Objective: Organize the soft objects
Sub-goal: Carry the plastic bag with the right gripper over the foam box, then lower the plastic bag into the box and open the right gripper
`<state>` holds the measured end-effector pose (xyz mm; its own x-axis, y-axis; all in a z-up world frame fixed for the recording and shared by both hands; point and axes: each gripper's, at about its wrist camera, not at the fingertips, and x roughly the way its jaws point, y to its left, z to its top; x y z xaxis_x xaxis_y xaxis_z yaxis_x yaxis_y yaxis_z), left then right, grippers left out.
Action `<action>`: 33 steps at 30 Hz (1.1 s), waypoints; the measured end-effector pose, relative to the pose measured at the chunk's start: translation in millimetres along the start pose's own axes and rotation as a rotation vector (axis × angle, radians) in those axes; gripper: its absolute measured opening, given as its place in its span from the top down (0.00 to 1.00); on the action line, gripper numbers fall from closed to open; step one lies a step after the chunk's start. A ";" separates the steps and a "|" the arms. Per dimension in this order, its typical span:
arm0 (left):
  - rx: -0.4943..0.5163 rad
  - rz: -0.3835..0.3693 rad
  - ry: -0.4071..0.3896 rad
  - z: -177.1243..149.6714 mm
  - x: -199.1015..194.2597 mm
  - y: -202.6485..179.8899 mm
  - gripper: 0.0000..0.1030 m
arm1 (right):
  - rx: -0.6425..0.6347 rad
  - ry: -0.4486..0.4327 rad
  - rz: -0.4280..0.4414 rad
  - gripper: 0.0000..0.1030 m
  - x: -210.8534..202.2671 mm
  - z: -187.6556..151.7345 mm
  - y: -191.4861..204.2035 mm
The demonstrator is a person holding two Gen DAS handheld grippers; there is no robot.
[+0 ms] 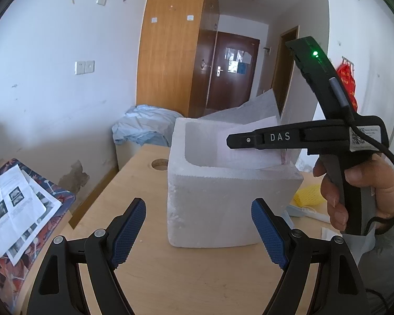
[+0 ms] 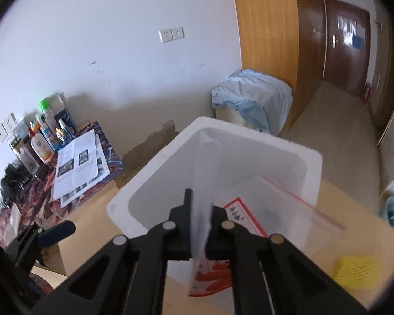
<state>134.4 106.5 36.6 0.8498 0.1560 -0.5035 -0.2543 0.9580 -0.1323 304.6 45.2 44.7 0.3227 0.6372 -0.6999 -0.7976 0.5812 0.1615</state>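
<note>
A white foam box [image 1: 223, 197] stands on the wooden table [image 1: 149, 270]; it also shows in the right wrist view [image 2: 170, 155]. My right gripper [image 2: 200, 218] is shut on a thin white foam sheet [image 2: 205, 189] and holds it over the open box. In the left wrist view the right gripper [image 1: 232, 140] is above the box with the sheet [image 1: 252, 131] sticking up behind it. A clear zip bag with a red-and-white label [image 2: 249, 218] lies in the box. My left gripper [image 1: 198, 225] is open and empty in front of the box. A yellow foam net [image 1: 308, 195] lies on the table to the right.
A low side table [image 2: 110, 155] at the left holds papers [image 1: 15, 207] and bottles [image 2: 43, 136]. A bin covered with blue cloth [image 1: 144, 126] stands behind the table. The table has a round hole [image 1: 159, 163] near its far edge.
</note>
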 end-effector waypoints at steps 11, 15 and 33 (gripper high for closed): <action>-0.003 0.000 0.000 -0.5 -0.5 -1.0 0.19 | -0.006 0.065 -0.032 0.93 25.3 -0.1 0.6; -0.001 0.000 -0.002 -0.7 -1.0 0.2 0.19 | 0.007 0.082 -0.043 0.93 28.1 0.8 -4.8; -0.004 -0.010 -0.001 -2.7 0.6 5.0 0.19 | -0.073 -0.073 -0.072 0.48 -24.6 1.7 8.6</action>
<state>132.4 110.7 33.3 0.8526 0.1468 -0.5016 -0.2480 0.9585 -0.1410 290.7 35.4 64.5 0.4144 0.6318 -0.6551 -0.8052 0.5900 0.0597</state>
